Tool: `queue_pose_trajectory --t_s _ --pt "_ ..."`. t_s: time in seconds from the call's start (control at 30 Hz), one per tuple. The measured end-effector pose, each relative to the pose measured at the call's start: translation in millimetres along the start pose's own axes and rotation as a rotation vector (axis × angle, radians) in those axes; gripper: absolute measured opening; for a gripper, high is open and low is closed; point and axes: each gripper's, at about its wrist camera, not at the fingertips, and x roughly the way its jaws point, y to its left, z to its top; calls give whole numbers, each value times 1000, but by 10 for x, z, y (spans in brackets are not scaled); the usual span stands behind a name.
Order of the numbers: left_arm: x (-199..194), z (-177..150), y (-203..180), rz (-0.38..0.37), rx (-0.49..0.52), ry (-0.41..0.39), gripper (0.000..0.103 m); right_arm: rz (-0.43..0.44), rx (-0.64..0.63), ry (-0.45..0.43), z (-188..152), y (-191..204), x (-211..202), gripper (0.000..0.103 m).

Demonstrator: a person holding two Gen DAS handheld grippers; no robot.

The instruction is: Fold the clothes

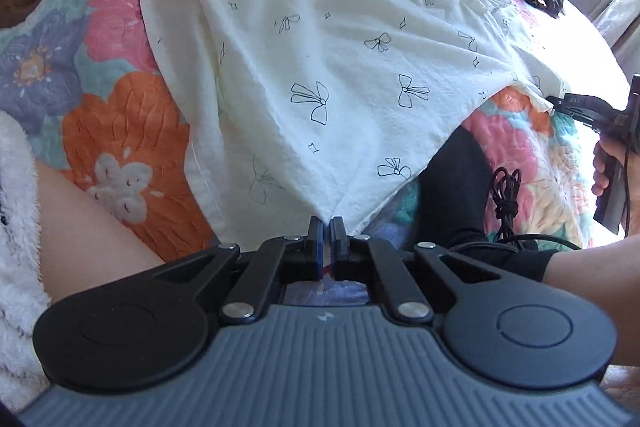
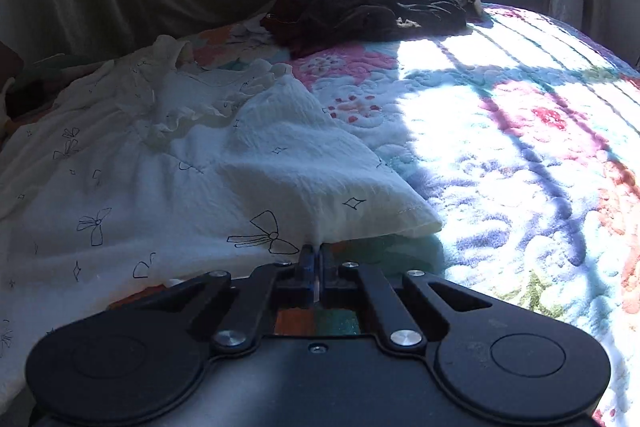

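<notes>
We've got the left hand-held gripper [image 1: 327,227] and right hand-held gripper [image 2: 316,254] each pinching the near hem of the cream bow-print garment [image 1: 320,39] spread on the floral quilt [image 1: 100,67]. Grips look shallow, so thin fabric could slip out mid-fold.

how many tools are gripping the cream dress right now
2. The left tool pinches the cream dress at its near hem corner; the right tool pinches the hem by the other corner, over the floral quilt.
</notes>
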Motion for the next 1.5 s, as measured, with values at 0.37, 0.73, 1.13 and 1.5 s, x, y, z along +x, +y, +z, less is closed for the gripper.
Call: queue_pose_trajectory --t_s 0.37,0.73,1.13,1.5 --pt "-784 372 -80 -78 54 -195 42 215 -66 -63 476 306 -801 57" --pt "-555 973 856 12 -276 -277 45 749 -497 113 229 2179 -822 58" --pt "-745 1432 1044 -72 -317 -420 55 843 -682 187 732 2932 -1413 58" --pt "-579 2206 1391 32 -258 -424 61 723 -577 184 1095 3132 -1249 64"
